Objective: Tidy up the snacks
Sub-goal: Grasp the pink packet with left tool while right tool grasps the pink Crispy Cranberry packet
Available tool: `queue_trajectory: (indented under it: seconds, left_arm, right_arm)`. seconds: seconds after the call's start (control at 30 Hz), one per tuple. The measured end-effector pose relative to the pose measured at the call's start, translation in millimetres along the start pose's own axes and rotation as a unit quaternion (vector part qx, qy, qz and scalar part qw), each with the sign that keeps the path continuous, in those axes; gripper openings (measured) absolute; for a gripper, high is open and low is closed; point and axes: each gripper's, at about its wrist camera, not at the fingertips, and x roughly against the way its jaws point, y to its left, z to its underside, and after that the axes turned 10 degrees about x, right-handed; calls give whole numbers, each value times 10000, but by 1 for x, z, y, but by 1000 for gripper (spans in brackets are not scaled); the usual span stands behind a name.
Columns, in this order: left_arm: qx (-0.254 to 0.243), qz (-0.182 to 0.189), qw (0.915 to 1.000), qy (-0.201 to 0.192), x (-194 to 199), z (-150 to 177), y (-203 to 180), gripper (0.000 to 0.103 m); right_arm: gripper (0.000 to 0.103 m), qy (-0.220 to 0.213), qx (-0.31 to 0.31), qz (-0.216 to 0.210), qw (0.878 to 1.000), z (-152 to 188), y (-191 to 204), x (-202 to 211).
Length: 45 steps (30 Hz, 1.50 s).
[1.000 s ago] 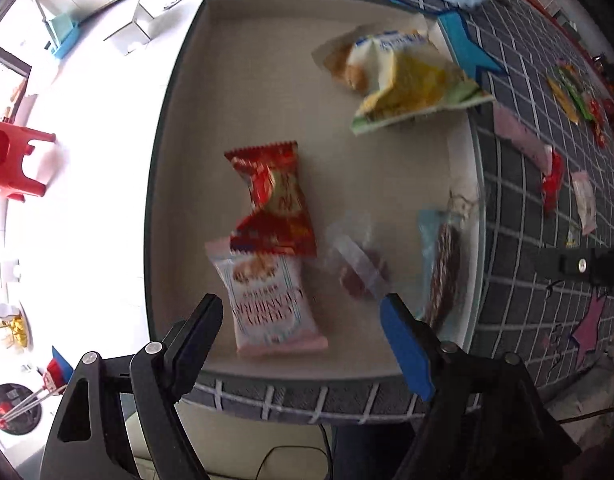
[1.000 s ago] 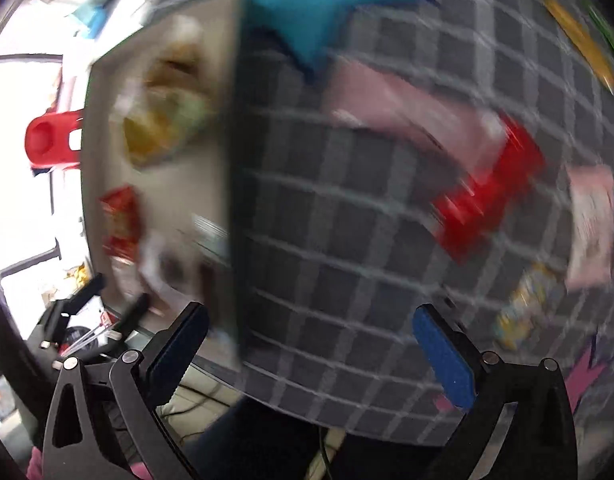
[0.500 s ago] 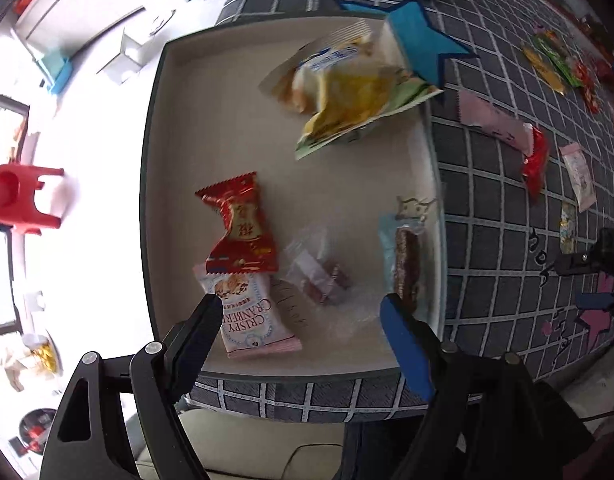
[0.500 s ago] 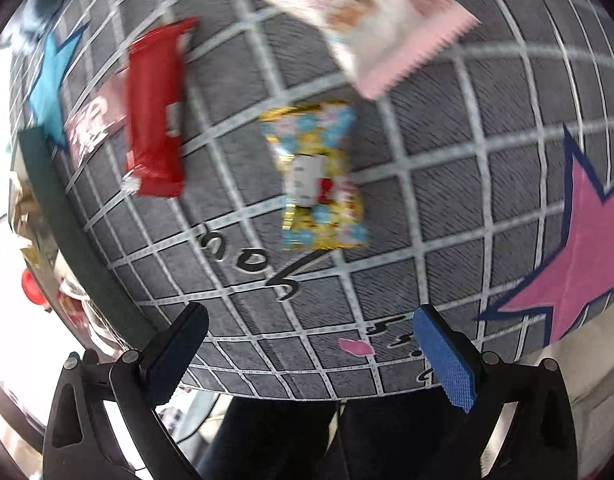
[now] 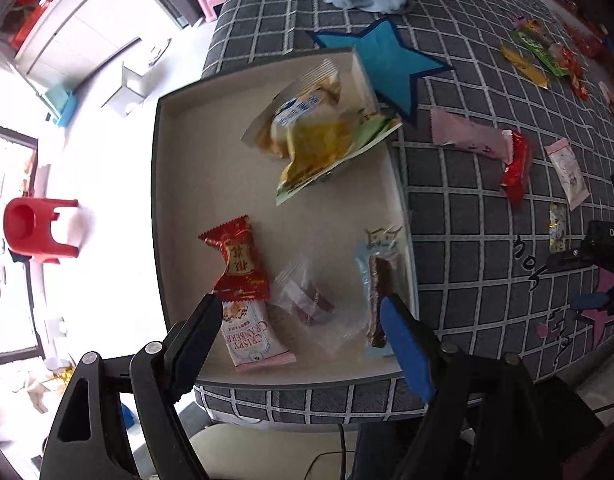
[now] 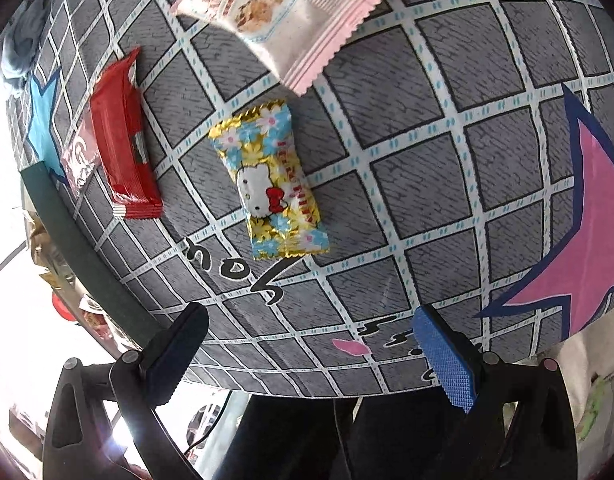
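The tray [image 5: 159, 208] on my desk [image 5: 467, 216] already holds five snack packets; several more lie loose on the checked cloth. My right gripper [image 6: 307, 344] hovers with jaws wide apart and empty, just short of the yellow candy packet [image 6: 271, 180]. My left gripper [image 5: 299, 336], also spread and empty, hangs over the tray's near edge.

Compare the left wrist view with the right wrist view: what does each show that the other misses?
Left wrist only: the tray's inside, holding the yellow chip bag and cranberry bar. Right wrist only: the Hello Kitty print on the gold candy. Both: the red packet and the checked cloth. Left gripper and right gripper are open.
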Motion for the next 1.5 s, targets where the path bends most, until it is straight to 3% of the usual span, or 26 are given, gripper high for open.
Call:
queue_trajectory:
  seconds: [0.37,0.47,0.67,0.8,0.9,1.0,1.17,1.37,1.5]
  left_arm:
    - [-841,381,9957,-69,23,-35,-94,84]
    - [-1098,479,9926,-216,12,-56,-116,84]
    - [-1642,54,9854,-442,-22,-104,-167,84]
    - [-1301,-13,9913,-194,-48,-137,-176,84]
    - [-1167,-283,9927,-124,-70,-152,-179,84]
    - [-1091,-387,9931,-162,-81,-156,-178,91]
    - [-1290,-261,9913,-25,-86,-141,-176,92]
    - [-1217,62,9923,211,-88,-100,-175,92]
    - [-1048,-34,9944,154,-86,-85,-167,92]
  right_arm:
    - [103,-265,201,299,9990,-3,-33,19]
    - [103,-329,283,390,9983,0,-44,27]
    - [103,-445,613,560,9956,12,-62,45]
    - [103,-631,874,661,9920,23,-74,62]
    - [103,-724,931,672,9907,30,-86,71]
    - [103,-818,906,623,9906,33,-102,81]
    - [103,-1152,928,583,9873,17,-113,109]
    - [103,-1383,1377,879,9768,-30,-78,130]
    - [103,-1336,1853,1273,9652,-57,-52,133]
